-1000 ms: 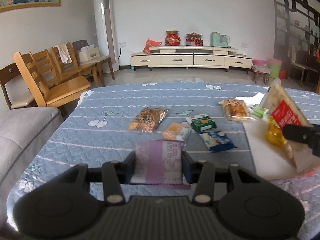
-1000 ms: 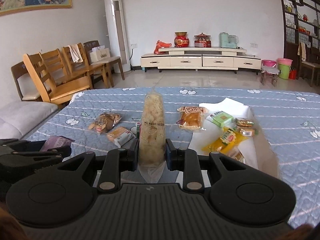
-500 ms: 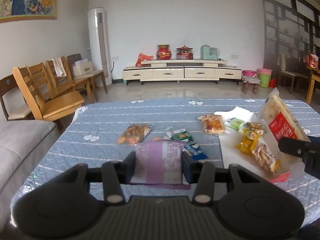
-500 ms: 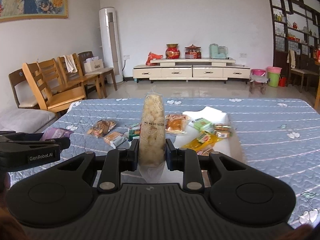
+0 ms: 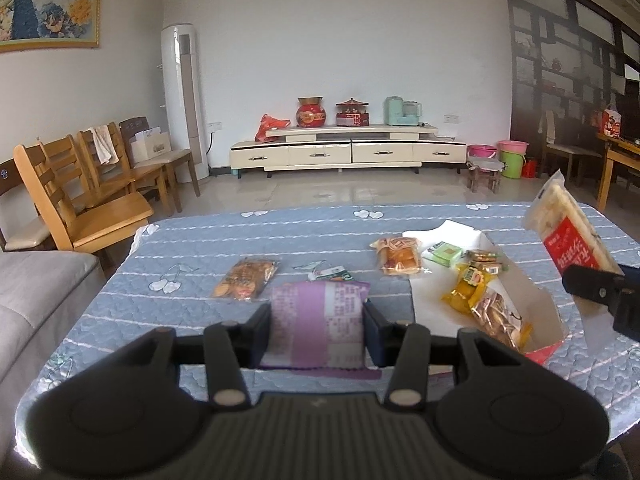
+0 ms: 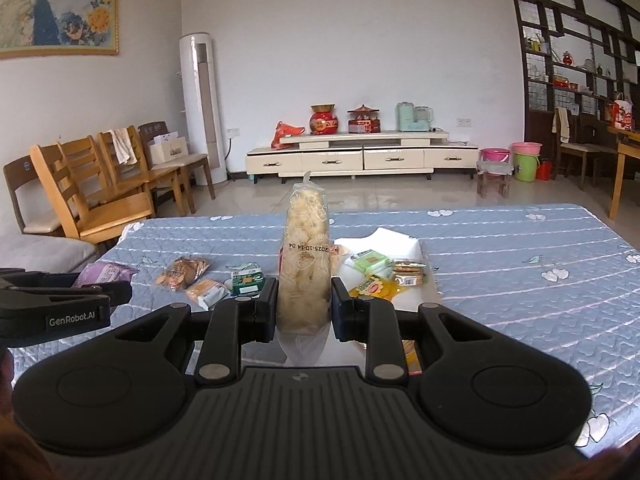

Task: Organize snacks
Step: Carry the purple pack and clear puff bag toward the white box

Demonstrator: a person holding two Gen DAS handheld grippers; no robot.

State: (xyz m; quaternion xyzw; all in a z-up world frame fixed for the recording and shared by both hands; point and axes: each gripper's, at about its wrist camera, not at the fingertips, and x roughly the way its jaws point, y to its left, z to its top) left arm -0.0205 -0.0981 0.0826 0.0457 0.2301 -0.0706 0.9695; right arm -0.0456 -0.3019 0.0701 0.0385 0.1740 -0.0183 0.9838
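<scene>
My left gripper [image 5: 317, 330] is shut on a purple snack packet [image 5: 318, 320], held above the near part of the blue quilted table [image 5: 192, 240]. My right gripper [image 6: 304, 308] is shut on a tall clear bag of pale crackers [image 6: 306, 268], held upright; the bag also shows at the right of the left wrist view [image 5: 568, 232]. An open white box [image 5: 516, 280] on the table holds a yellow packet [image 5: 468, 288], a green packet [image 5: 444, 252] and small wrapped snacks. Loose on the cloth lie a biscuit pack [image 5: 246, 278], a bread pack [image 5: 400, 256] and a green carton [image 6: 248, 280].
Wooden chairs [image 5: 80, 200] stand past the table's left edge, and a grey sofa [image 5: 32, 292] lies at the near left. A TV cabinet [image 5: 348, 152] stands against the far wall, with buckets [image 5: 512, 158] and a stool to the right.
Both grippers have lifted and pulled back from the table with their packets still held. The table and box now sit lower and farther in both views.
</scene>
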